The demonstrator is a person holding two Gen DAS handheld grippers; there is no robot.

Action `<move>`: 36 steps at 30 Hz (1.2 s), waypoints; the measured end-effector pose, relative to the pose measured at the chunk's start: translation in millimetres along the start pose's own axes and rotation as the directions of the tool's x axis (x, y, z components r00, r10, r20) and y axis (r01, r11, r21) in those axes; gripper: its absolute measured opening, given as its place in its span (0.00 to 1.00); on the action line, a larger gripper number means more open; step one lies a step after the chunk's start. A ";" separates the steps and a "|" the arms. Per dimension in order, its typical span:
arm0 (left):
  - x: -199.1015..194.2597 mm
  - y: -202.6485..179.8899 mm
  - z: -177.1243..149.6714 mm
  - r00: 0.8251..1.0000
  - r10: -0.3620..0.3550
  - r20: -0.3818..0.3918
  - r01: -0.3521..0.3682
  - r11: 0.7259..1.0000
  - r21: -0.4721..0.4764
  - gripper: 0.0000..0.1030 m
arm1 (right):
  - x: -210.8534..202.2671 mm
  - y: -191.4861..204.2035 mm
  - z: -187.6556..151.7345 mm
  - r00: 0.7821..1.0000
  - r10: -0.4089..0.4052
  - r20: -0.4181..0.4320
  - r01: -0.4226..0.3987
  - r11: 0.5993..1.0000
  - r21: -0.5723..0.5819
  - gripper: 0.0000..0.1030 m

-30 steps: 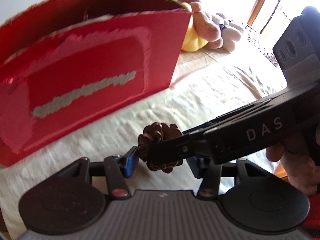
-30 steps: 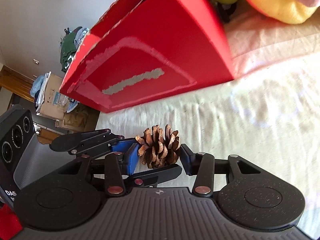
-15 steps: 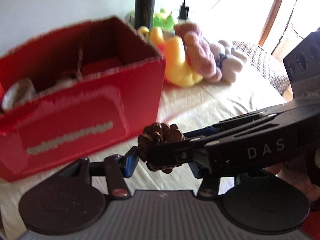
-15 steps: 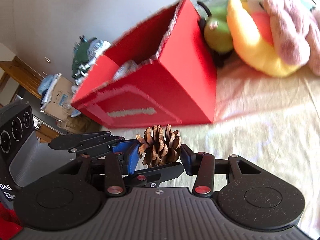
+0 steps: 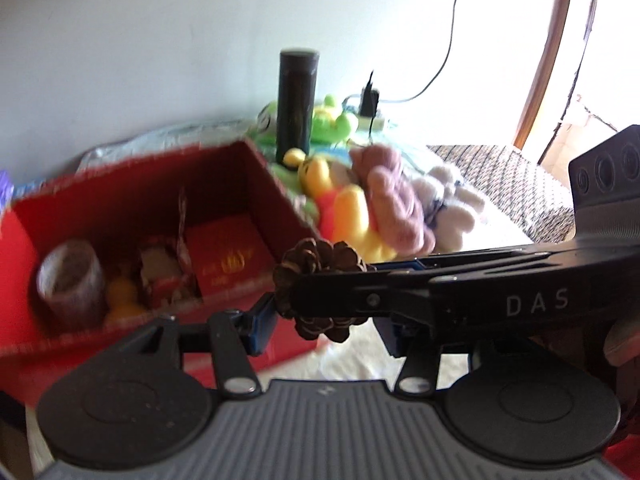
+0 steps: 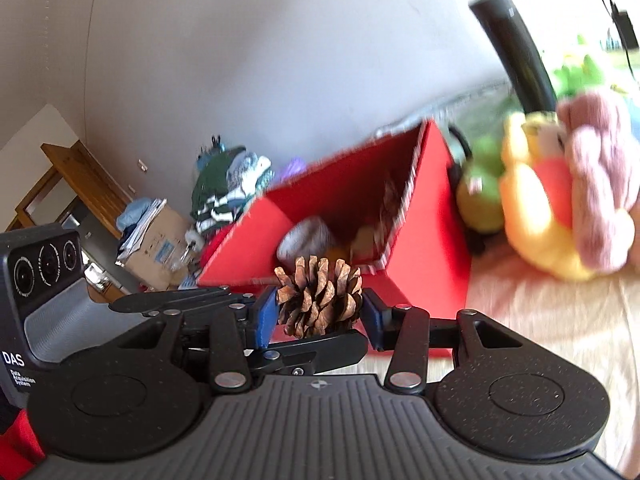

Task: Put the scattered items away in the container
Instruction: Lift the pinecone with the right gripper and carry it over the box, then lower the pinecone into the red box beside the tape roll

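The right gripper has its blue pads pressed on both sides of a pine cone, which stands with its tip up between them. The left gripper closes on the same pine cone from the crossing direction, its left pad at the cone's side; its right pad is hidden behind the other tool, so that contact I cannot confirm. Both tools carry the cone in the air, in front of the red box and about level with its rim.

The box is open at the top and already holds a roll of tape, a small red booklet and some yellow pieces. Plush toys and a dark bottle stand behind, on the pale cloth.

To do this step well, I think both hands should move together over the rim, so the cone is not twisted. They should release only when it is fully above the opening, preferably over the free corner by the booklet.
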State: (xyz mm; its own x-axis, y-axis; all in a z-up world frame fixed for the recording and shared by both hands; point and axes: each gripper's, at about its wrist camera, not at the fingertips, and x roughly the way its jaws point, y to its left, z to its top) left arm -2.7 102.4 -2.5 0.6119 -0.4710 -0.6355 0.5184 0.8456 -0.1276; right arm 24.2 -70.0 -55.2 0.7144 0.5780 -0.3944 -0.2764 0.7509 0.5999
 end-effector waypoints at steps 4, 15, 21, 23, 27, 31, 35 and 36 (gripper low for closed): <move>-4.4 10.5 18.8 1.000 -0.012 0.024 0.011 0.999 0.048 0.52 | 5.6 8.9 12.9 0.997 -0.026 0.068 0.025 1.000 0.018 0.46; 23.3 70.3 40.2 0.996 -0.079 -0.030 0.080 0.996 0.030 0.52 | 49.2 21.5 32.8 0.980 -0.156 0.121 0.148 0.986 0.072 0.46; 47.0 93.8 46.2 0.993 -0.085 -0.076 0.086 0.996 0.004 0.51 | 75.0 15.6 42.1 0.971 -0.225 0.080 0.219 0.972 0.083 0.46; 53.8 99.3 48.4 0.993 -0.084 -0.088 0.084 0.996 -0.002 0.51 | 81.3 13.2 43.9 0.968 -0.241 0.072 0.234 0.967 0.098 0.46; 66.6 111.1 54.2 0.992 -0.073 -0.106 0.074 0.997 0.000 0.52 | 97.0 10.0 54.3 0.960 -0.278 0.020 0.275 0.957 0.093 0.46; 71.3 119.8 58.4 0.993 -0.043 -0.108 0.043 0.999 -0.010 0.51 | 111.7 10.9 66.7 0.955 -0.297 -0.014 0.298 0.954 0.047 0.46; 72.5 127.2 54.7 0.993 -0.016 -0.120 0.011 0.999 -0.042 0.53 | 121.8 14.4 69.2 0.955 -0.297 -0.013 0.297 0.955 -0.011 0.46; 73.5 129.9 53.6 0.992 -0.008 -0.130 0.001 0.999 -0.052 0.54 | 126.0 14.8 69.8 0.959 -0.283 -0.029 0.283 0.959 -0.009 0.46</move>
State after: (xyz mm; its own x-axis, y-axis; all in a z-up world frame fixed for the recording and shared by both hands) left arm 141.7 164.2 -24.9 0.5251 -0.4412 -0.7277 0.4874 0.8569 -0.1679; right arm 155.0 -8.4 -47.4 0.7444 0.3510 -0.5681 -0.0688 0.8865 0.4577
